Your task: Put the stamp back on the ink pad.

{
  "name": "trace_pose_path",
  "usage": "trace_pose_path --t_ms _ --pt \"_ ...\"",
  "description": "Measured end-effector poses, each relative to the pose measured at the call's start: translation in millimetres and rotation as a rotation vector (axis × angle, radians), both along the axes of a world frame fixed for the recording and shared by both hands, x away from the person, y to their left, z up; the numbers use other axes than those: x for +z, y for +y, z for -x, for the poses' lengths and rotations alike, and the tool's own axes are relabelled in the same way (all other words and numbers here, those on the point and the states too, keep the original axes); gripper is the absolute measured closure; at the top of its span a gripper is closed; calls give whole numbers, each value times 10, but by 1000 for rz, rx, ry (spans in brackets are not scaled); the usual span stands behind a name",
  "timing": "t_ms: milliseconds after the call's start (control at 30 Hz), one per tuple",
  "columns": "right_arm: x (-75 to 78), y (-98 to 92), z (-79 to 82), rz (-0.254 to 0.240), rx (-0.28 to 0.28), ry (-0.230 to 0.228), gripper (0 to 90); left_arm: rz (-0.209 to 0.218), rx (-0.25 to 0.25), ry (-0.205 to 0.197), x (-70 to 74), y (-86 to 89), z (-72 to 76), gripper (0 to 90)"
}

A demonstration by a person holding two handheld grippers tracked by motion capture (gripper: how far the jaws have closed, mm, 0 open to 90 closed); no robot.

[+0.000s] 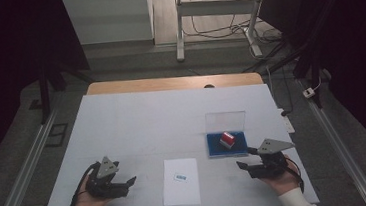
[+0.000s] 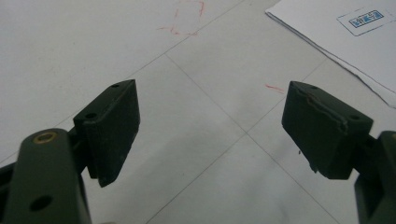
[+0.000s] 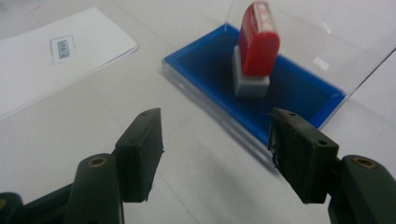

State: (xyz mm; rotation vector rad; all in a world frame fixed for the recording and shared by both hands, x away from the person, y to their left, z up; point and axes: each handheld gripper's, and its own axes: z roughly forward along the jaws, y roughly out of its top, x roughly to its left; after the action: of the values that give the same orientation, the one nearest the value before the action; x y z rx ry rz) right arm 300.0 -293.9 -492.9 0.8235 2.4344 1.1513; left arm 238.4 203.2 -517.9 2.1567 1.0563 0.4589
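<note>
A red stamp (image 1: 227, 139) with a grey base stands upright on a blue ink pad (image 1: 215, 150), whose clear lid (image 1: 225, 121) is tipped back behind it. In the right gripper view the stamp (image 3: 258, 42) and pad (image 3: 205, 65) lie just ahead of my right gripper (image 3: 215, 144), which is open and holds nothing. From above, the right gripper (image 1: 244, 158) sits at the pad's near right corner. A white paper (image 1: 181, 188) bearing a blue imprint (image 1: 180, 176) lies at the front middle. My left gripper (image 1: 129, 183) rests to its left, and its own view shows that gripper (image 2: 210, 130) open over bare table.
A white sheet (image 1: 123, 128) covers the table, with a wooden edge (image 1: 169, 82) at the far side. Faint red pen marks (image 2: 187, 18) show on the sheet ahead of the left gripper. The paper's corner (image 2: 336, 37) lies to that gripper's upper right.
</note>
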Motion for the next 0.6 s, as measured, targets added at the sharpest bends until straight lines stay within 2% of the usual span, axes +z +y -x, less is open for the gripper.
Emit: trace_pose_path --t_ms 200,267,600 --pt "-86 -66 71 -15 7 35 351 0 -4 -2 0 0 4 194" --pt "-103 -85 92 -6 13 37 351 -1 -1 -2 -1 1 5 194" --pt "-85 -133 121 -28 11 13 351 -7 6 -6 -2 -13 4 195"
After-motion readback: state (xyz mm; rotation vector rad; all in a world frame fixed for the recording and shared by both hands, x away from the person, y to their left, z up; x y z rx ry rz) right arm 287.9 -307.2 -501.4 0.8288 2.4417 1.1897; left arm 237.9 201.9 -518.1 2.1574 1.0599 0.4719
